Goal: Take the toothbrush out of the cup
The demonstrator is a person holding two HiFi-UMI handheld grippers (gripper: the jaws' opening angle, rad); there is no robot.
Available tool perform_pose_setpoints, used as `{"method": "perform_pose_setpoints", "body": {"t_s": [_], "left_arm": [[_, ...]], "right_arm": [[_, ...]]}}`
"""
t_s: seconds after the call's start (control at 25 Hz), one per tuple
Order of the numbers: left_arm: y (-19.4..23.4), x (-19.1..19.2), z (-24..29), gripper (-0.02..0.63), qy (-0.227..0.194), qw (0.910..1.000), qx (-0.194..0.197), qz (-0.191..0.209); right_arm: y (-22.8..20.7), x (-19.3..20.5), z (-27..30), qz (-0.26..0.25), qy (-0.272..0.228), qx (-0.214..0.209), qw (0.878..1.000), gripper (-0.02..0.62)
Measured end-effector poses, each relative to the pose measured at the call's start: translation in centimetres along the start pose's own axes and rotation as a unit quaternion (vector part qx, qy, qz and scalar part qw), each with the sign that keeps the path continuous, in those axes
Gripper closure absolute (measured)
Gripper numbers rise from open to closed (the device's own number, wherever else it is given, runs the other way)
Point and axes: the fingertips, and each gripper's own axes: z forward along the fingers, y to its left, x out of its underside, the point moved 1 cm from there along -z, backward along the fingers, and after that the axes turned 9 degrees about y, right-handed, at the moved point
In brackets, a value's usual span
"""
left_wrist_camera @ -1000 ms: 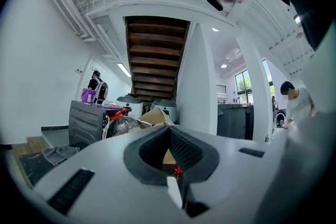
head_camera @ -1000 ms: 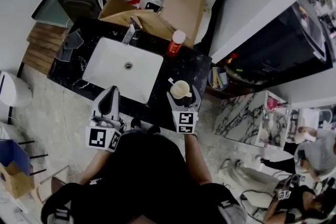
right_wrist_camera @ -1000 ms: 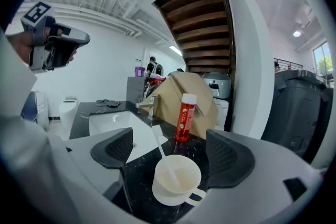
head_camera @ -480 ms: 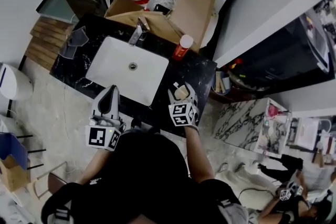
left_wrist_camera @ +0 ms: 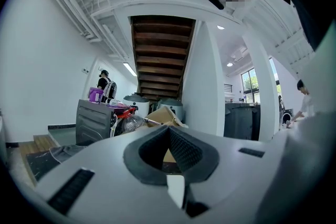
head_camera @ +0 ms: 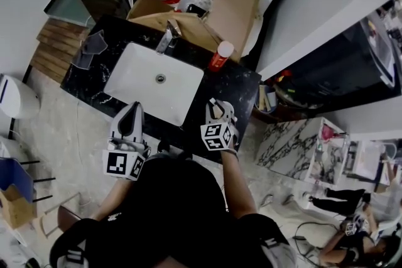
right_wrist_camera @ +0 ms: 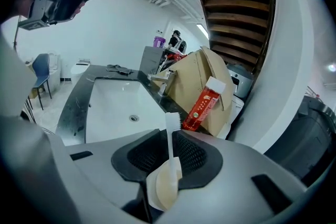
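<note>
The red bottle (right_wrist_camera: 202,107) at the worktop's (head_camera: 233,90) back edge carried print too small to read. The right gripper (head_camera: 221,111) tilted down at the front edge, right of the sink (head_camera: 144,81). Its jaws were closing on the toothbrush (right_wrist_camera: 171,123), apparently pressing its handle, which stood in the cup (right_wrist_camera: 164,191). The left gripper (head_camera: 130,115) pointed level, jaws together, empty.
</note>
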Motion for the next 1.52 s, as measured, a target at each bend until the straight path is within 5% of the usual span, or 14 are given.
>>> {"method": "perform_pose_setpoints", "body": {"t_s": [0.56, 0.96, 1.52], "left_arm": [[0.1, 0.1, 0.0, 0.603, -0.001, 1.0, 0.008, -0.002], [-1.0, -0.1, 0.8, 0.603, -0.002, 0.9994, 0.035, -0.001], [-3.8, -1.2, 1.7, 0.603, -0.014, 0.9946, 0.102, 0.009]], "right_arm": [[-0.4, 0.2, -0.5, -0.003, 0.001, 0.024, 1.0, 0.554], [-2.6, -4.9, -6.1, 0.042, -0.08, 0.048, 0.995, 0.555], [-6.5, -11.8, -21.9, 0.16, -0.252, 0.102, 0.949, 0.557]]}}
